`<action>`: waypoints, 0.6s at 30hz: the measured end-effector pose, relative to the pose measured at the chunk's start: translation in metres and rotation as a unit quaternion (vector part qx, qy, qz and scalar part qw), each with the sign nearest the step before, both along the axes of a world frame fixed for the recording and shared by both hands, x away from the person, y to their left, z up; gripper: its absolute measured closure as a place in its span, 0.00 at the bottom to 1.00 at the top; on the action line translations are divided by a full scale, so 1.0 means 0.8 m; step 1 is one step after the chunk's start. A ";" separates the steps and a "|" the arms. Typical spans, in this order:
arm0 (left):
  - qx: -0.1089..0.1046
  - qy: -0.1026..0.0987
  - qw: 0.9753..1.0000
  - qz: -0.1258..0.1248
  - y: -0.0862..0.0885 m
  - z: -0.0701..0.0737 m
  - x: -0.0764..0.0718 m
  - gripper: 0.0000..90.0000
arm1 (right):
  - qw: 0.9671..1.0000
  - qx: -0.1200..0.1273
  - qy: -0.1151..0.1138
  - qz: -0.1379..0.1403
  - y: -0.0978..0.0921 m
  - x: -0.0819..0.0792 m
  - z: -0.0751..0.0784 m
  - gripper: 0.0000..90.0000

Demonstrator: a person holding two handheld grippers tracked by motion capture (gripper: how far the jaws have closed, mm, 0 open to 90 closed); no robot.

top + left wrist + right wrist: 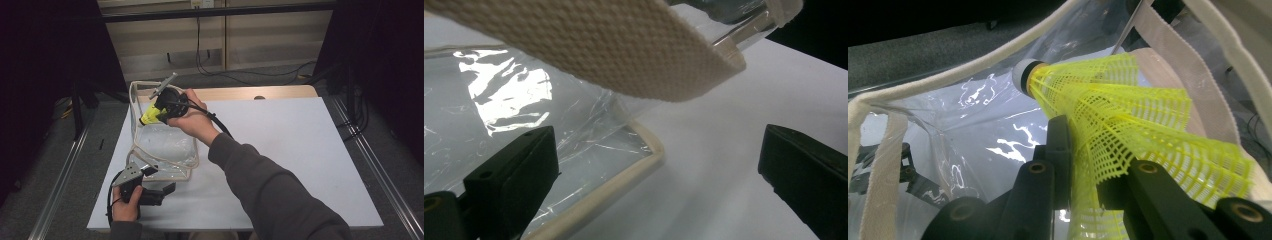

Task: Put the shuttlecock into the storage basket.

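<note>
Over the far left part of the table (300, 150) I held my right gripper (159, 111) at the mouth of the clear bag (165, 145), its jaws clenched on the yellow shuttlecock (149, 115). Through the right gripper view I saw the mesh skirt of that shuttlecock (1128, 115) squeezed flat between the two black jaws, with its white cork tip (1024, 75) pointing ahead into the bag's opening, and the cream fabric trim (948, 75) of the bag arching over it. The shuttlecock was above the clear plastic, not yet resting on the bag's floor.

My left gripper (150, 192) sat low at the near corner of the bag, close to the table edge. Looking along it, I saw its jaws standing wide apart, released, with nothing between them; one cream handle strap (614, 50) hung across just above, and the trimmed corner of the bag (644, 150) lay on the white table between and ahead of the jaws.

I judged that I was in the middle of loading the shuttlecock into the bag, past the rim but not yet let go. The next move, as I saw it, called for lowering the right gripper deeper inside, clear of the straps, before opening its jaws. Because the thin plastic looked slack, I thought my left gripper might need to pinch the trim or strap to steady the mouth.
</note>
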State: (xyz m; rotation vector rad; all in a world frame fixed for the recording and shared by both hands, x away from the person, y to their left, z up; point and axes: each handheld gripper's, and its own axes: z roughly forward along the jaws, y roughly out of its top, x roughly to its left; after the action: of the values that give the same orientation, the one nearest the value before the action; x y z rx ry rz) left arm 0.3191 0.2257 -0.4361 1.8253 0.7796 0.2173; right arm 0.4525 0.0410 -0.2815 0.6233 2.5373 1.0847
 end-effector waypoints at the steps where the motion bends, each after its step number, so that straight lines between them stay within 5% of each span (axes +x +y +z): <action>1: 0.000 0.000 1.000 0.000 0.000 0.000 0.000 0.03 | 1.000 0.000 0.002 -0.002 0.001 0.001 -0.002 0.89; 18: -0.005 -0.005 1.000 0.013 -0.001 -0.002 -0.001 0.03 | 1.000 0.002 0.026 -0.017 0.023 0.012 -0.029 0.88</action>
State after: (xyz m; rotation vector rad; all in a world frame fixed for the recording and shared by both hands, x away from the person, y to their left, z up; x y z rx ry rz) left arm 0.3179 0.2250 -0.4374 1.8044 0.7970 0.2394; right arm 0.4621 0.0591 -0.3045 0.7019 2.5598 1.0770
